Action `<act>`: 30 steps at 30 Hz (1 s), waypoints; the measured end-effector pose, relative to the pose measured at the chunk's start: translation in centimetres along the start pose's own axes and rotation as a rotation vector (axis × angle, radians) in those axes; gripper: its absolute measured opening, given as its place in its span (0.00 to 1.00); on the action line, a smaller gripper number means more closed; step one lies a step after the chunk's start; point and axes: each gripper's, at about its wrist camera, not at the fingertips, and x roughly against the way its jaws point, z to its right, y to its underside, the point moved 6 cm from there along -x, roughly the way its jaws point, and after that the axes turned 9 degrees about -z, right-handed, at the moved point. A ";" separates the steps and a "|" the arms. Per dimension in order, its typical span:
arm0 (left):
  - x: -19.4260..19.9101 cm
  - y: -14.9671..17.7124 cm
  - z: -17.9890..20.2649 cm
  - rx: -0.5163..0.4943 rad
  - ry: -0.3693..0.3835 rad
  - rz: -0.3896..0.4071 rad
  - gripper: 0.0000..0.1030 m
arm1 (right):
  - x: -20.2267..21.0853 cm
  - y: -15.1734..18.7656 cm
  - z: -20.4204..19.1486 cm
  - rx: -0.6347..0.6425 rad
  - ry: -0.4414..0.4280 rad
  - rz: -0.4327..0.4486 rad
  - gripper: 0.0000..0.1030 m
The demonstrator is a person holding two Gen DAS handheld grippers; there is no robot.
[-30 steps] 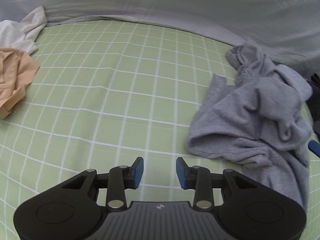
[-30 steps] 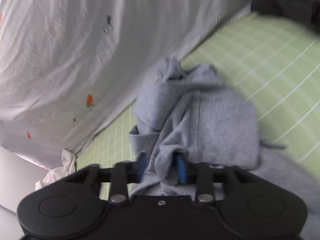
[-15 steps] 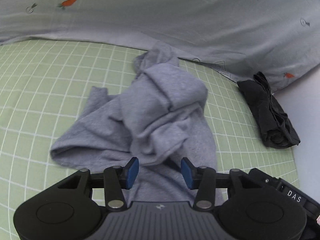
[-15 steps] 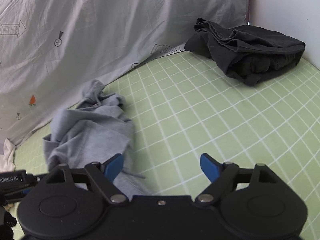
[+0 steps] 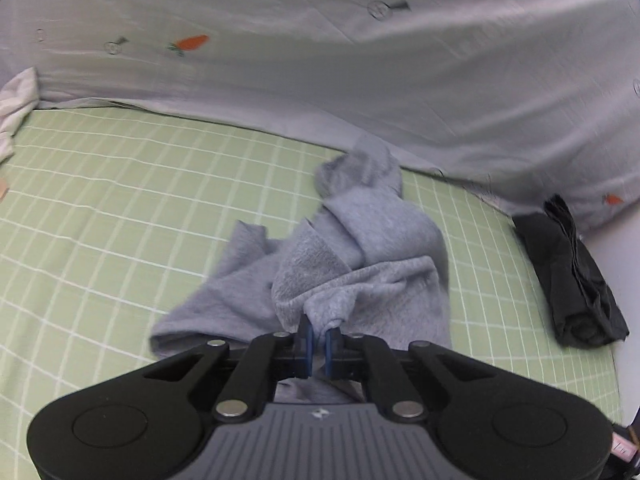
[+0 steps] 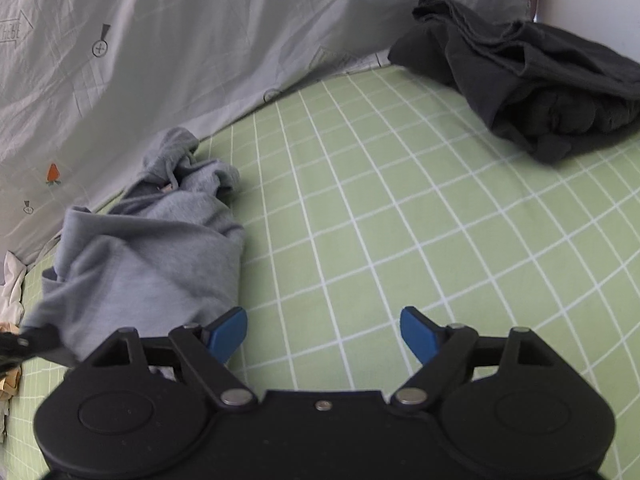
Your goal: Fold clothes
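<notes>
A crumpled grey sweat garment [image 5: 360,256] lies on the green checked sheet [image 5: 120,208], its drawstring end toward the grey quilt. My left gripper [image 5: 319,342] is shut on a bunched fold of this grey garment at its near edge. In the right wrist view the same grey garment [image 6: 152,248] sits at the left, and my right gripper [image 6: 324,332] stands wide open over bare sheet just right of it, holding nothing. The left gripper's black tip [image 6: 24,346] shows at the garment's left edge.
A folded black garment [image 5: 572,276] [image 6: 532,84] lies at the far right by the wall. A grey carrot-print quilt [image 5: 320,60] bounds the back. White cloth [image 5: 14,108] and a peach cloth edge [image 6: 10,380] lie at the left.
My left gripper has shut on a fold of the grey garment. My right gripper, shut on it a second ago, let go and stays open to its right.
</notes>
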 end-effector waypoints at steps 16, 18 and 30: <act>3.0 -5.6 -27.5 0.361 -0.500 0.083 0.17 | -1.4 1.5 -10.6 0.230 0.024 0.030 0.81; 3.3 -4.3 -29.9 0.439 -0.469 0.064 0.30 | -1.3 2.3 -11.5 0.272 0.066 0.037 0.81; -1.2 4.1 -23.0 0.327 -0.183 -0.132 0.38 | -1.5 4.6 -17.3 0.579 0.298 0.185 0.06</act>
